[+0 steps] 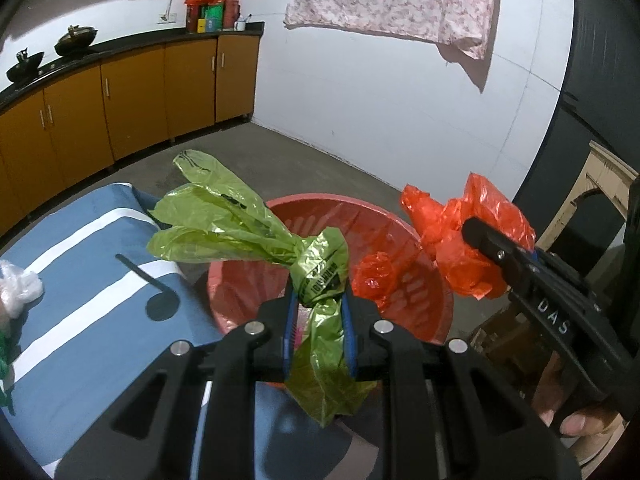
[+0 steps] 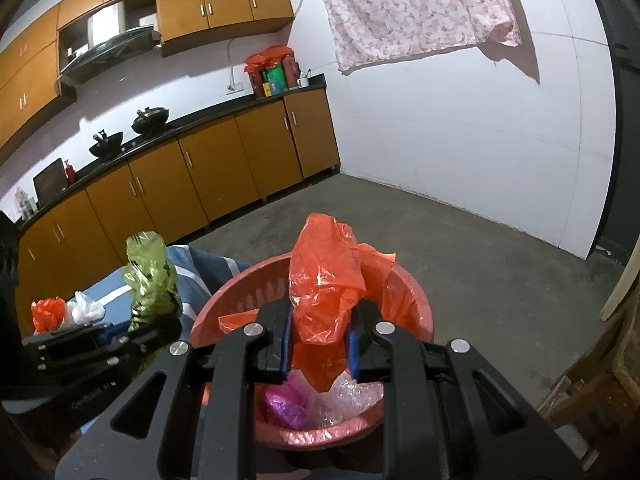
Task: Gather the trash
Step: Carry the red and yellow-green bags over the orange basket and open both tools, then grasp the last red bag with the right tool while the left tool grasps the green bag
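My left gripper [image 1: 319, 312] is shut on a crumpled green plastic bag [image 1: 240, 224], held over the near rim of a red slotted basket [image 1: 240, 300]. In the same view my right gripper [image 1: 486, 240] comes in from the right, shut on a crumpled orange plastic bag [image 1: 452, 216] above the basket's right side. The right wrist view shows the right gripper [image 2: 319, 332] clamping the orange bag [image 2: 324, 280] over the basket [image 2: 416, 304], which holds a purple wrapper [image 2: 286, 402] and clear film [image 2: 348, 398]. The green bag [image 2: 150, 276] and the left gripper [image 2: 156, 330] appear at the left.
A blue cloth with white stripes [image 1: 92, 280] covers the surface left of the basket, with a clear bag [image 1: 18, 284] on it; an orange bag [image 2: 48, 310] and a white bag [image 2: 86, 306] lie there too. Orange cabinets [image 2: 208, 168], bare concrete floor [image 2: 460, 248] and a white wall stand beyond.
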`<state>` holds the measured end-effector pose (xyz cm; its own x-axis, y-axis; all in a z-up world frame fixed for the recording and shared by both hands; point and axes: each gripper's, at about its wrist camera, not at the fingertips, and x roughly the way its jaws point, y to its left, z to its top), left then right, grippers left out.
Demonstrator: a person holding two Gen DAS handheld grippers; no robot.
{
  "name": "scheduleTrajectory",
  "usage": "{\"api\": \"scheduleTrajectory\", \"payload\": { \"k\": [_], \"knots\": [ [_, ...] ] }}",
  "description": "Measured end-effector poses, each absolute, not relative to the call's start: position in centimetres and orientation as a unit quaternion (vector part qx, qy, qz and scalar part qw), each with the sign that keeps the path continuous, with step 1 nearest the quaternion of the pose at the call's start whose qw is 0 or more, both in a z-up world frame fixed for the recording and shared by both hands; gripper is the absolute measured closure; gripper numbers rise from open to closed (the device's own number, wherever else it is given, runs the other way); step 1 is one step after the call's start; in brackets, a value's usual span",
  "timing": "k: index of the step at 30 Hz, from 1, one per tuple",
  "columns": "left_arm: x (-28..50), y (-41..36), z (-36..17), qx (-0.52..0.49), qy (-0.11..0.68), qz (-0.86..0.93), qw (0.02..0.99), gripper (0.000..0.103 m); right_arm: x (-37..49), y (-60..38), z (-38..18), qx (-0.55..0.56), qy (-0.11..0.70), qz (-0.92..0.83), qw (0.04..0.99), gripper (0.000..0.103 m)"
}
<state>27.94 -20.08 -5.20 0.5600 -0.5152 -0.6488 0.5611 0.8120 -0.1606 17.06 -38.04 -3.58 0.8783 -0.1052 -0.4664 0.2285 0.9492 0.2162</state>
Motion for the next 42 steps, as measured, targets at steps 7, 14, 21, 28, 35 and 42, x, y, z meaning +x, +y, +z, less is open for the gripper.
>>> {"api": "scheduleTrajectory", "payload": {
  "k": [7,14,21,28,35,42],
  "knots": [
    [29.0,-21.1,-6.7,0.042,0.369,-0.313,0.874,0.082,18.7,-39.5,-3.7,0.151,0.229,-0.087,0.958,0.082],
    [29.8,-21.9,-7.7,0.049,0.375,-0.316,0.870,0.072,20.5,-40.2,-4.1,0.176,0.236,-0.069,0.953,0.078],
    [30.5,-21.3,-8.6,0.041,0.387,-0.301,0.871,0.049,20.2,-40.6,-4.4,0.193,0.237,-0.070,0.950,0.051],
    [29.9,-18.1,-8.6,0.038,0.379,-0.259,0.888,0.027,17.7,-40.7,-3.9,0.180,0.205,-0.119,0.955,0.005],
    [27.1,-13.1,-7.8,0.061,0.345,-0.205,0.914,0.017,16.5,-38.7,-4.0,0.119,0.220,-0.133,0.959,0.003],
    [24.8,-6.2,-7.2,0.045,0.334,-0.135,0.932,0.016,16.9,-35.8,-3.7,0.101,0.228,-0.101,0.963,0.003]
  ]
}}
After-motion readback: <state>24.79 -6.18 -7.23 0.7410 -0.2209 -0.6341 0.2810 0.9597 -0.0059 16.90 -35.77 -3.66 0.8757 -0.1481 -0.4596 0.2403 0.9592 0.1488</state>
